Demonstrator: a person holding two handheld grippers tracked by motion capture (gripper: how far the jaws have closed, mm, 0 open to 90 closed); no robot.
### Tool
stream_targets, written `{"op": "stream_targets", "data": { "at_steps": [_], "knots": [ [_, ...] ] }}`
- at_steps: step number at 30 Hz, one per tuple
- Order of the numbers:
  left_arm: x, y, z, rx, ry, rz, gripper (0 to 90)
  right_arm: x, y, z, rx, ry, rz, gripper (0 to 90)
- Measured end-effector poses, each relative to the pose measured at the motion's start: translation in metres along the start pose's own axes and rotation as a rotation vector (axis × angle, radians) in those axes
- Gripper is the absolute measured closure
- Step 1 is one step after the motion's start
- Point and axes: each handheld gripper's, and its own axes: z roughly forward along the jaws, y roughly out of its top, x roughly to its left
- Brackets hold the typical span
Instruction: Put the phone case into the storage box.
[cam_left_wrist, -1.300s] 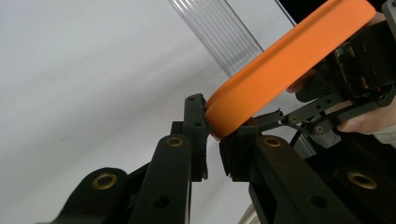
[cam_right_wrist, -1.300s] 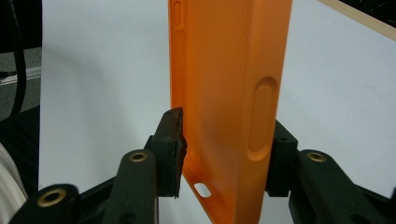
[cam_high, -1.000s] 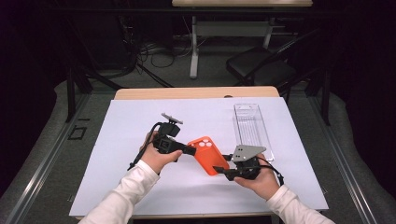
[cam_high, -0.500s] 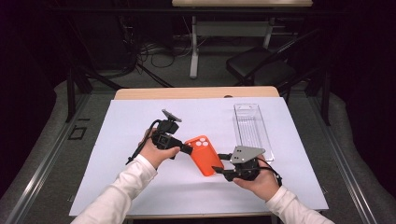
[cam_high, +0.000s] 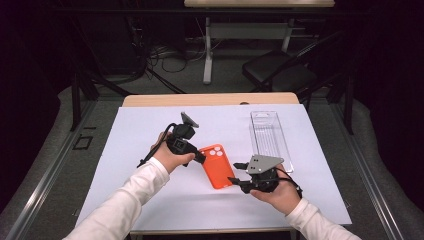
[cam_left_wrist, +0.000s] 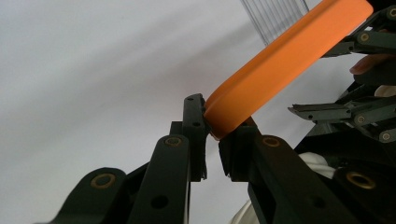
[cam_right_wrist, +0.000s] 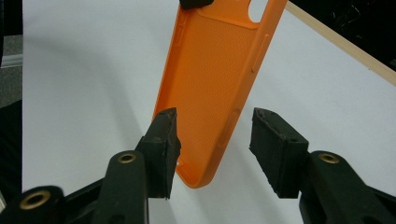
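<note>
Left gripper (cam_high: 200, 157) clamped on the top edge of the orange phone case (cam_high: 218, 166), held over the white sheet (cam_high: 125, 150); right gripper (cam_right_wrist: 212, 140) jaws just opening, straddling the case's lower end, one pad possibly brushing it, clear tray (cam_high: 267, 135) nearby.

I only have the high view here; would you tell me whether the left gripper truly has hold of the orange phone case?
Observer: Yes, the left gripper has its fingers clamped on one end of the orange phone case.
Operator: And the right gripper?
Observer: Open; its own view shows a gap between one finger and the case's side.
Operator: Which face looks toward it?
Observer: The hollow inner face, it appears, with a textured lining.
</note>
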Motion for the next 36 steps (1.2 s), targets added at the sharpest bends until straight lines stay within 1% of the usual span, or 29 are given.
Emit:
{"op": "stream_targets", "data": {
  "at_steps": [4,6,7,9,16,20,27,29,36],
  "knots": [
    [-0.001,0.006,-0.003,0.032,-0.004,-0.005,81.3,-0.001,0.001,-0.001,-0.001,-0.002,0.013,50.5],
    [-0.002,0.008,-0.003,0.046,0.018,-0.003,81.3,-0.003,0.002,-0.002,0.007,-0.007,0.017,50.3],
    [-0.002,0.009,-0.003,0.055,0.019,-0.003,81.3,-0.003,0.002,-0.002,0.006,-0.007,0.024,50.3],
    [-0.002,0.01,-0.002,0.061,0.022,-0.008,81.3,-0.005,0.003,-0.003,0.013,-0.009,0.023,50.3],
    [0.0,0.017,-0.002,0.1,0.025,-0.032,81.3,-0.01,0.009,-0.004,0.022,-0.009,0.045,47.8],
    [0.0,0.02,-0.001,0.112,0.042,-0.037,81.3,-0.013,0.013,-0.003,0.04,-0.018,0.058,46.2],
    [-0.003,0.025,0.001,0.139,0.059,-0.046,81.2,-0.019,0.022,-0.003,0.067,-0.028,0.058,44.6],
    [-0.003,0.026,0.002,0.149,0.065,-0.046,81.2,-0.021,0.025,-0.003,0.072,-0.038,0.053,44.4],
    [-0.006,0.028,0.005,0.157,0.086,-0.051,81.2,-0.026,0.035,-0.003,0.086,-0.048,0.049,45.1]
  ]
}}
